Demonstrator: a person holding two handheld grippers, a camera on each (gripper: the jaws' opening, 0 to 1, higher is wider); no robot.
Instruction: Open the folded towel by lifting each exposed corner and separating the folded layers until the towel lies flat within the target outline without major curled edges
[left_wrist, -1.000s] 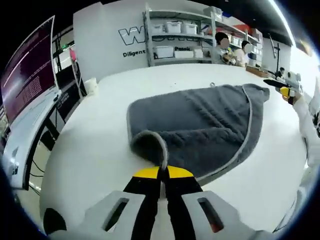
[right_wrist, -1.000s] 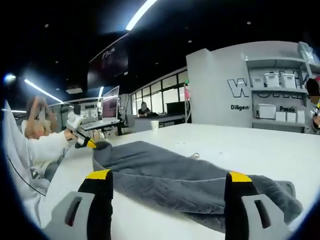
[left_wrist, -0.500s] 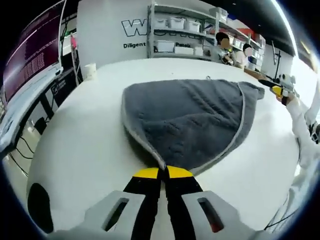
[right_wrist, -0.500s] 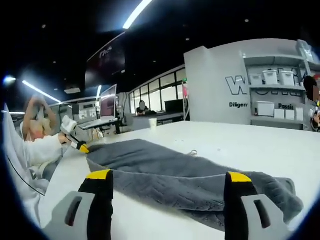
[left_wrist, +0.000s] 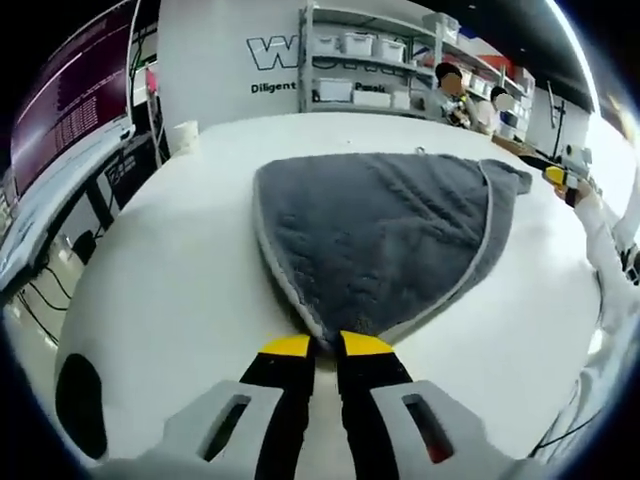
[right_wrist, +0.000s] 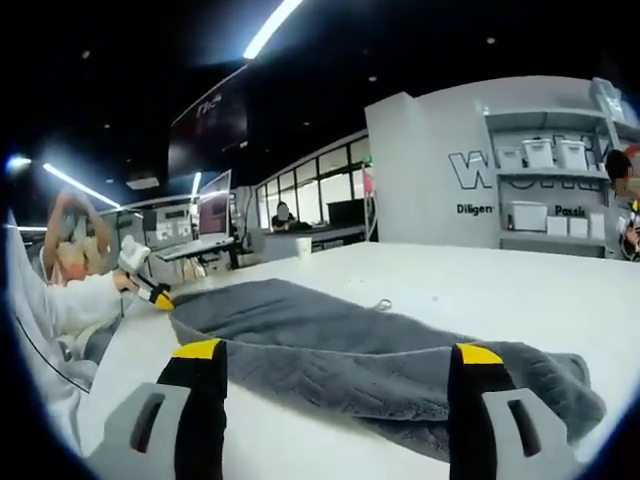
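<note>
My left gripper (left_wrist: 327, 345) has its jaws a crack apart at the towel's near corner; grip or release, can't tell. My right gripper (right_wrist: 338, 352) is wide open, holding nothing, with the grey towel (left_wrist: 385, 230) just ahead on the white table (left_wrist: 170, 290). Judging it soft, limp, light. Grab the pale hem at corners.

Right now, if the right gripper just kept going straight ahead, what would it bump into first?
Most likely the grey towel lying across the white table, right ahead of the open right gripper. Depth is hard to judge here.
</note>
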